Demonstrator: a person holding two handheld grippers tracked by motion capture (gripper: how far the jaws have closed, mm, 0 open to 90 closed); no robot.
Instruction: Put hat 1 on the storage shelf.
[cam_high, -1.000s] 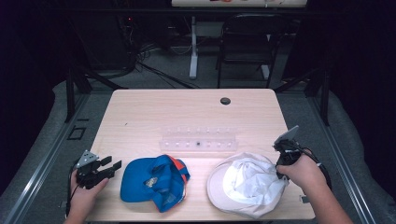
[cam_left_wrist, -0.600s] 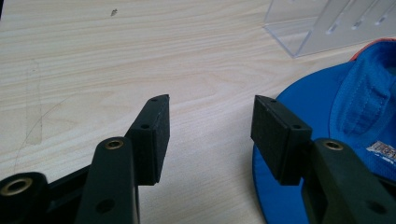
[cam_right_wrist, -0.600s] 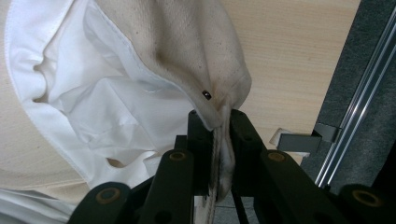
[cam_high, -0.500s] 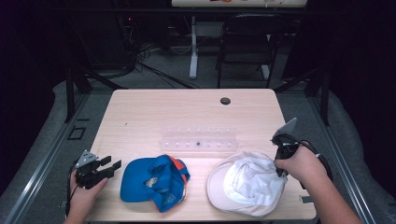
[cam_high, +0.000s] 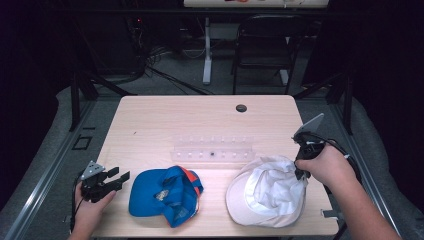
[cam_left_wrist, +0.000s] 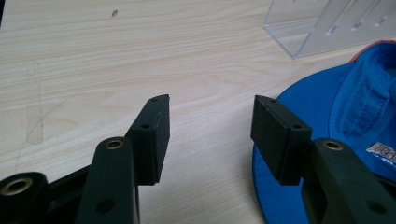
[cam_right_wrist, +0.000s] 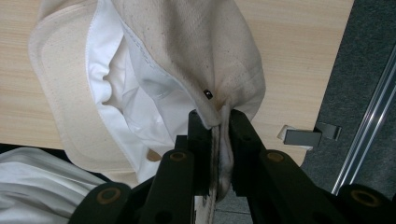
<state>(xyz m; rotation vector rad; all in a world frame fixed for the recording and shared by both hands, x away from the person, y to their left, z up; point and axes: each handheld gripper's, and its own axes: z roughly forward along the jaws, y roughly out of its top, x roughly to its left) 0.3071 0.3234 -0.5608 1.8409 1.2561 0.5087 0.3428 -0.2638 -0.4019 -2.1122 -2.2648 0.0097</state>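
Observation:
A blue cap (cam_high: 164, 195) with orange trim lies upside down at the table's front left, its brim (cam_left_wrist: 299, 107) beside one jaw in the left gripper view. My left gripper (cam_high: 116, 180) rests open just left of that cap, nothing between its pads (cam_left_wrist: 154, 128). A cream-white cap (cam_high: 267, 192) lies inside-up at the front right. My right gripper (cam_high: 301, 172) is shut on its rear edge, and the cloth (cam_right_wrist: 219, 105) is pinched between the two jaws and lifted slightly.
A clear plastic rack (cam_high: 212, 148) with a row of slots stands across the table's middle. A dark round hole (cam_high: 241, 108) sits near the far edge. A black chair (cam_high: 265, 45) and cables stand beyond the table (cam_high: 165, 120). A metal bracket (cam_right_wrist: 308, 135) shows off the table's right edge.
The right gripper has pulled the white cap's rear edge up and slightly back, bunching the crown. The left gripper and the blue cap have stayed put.

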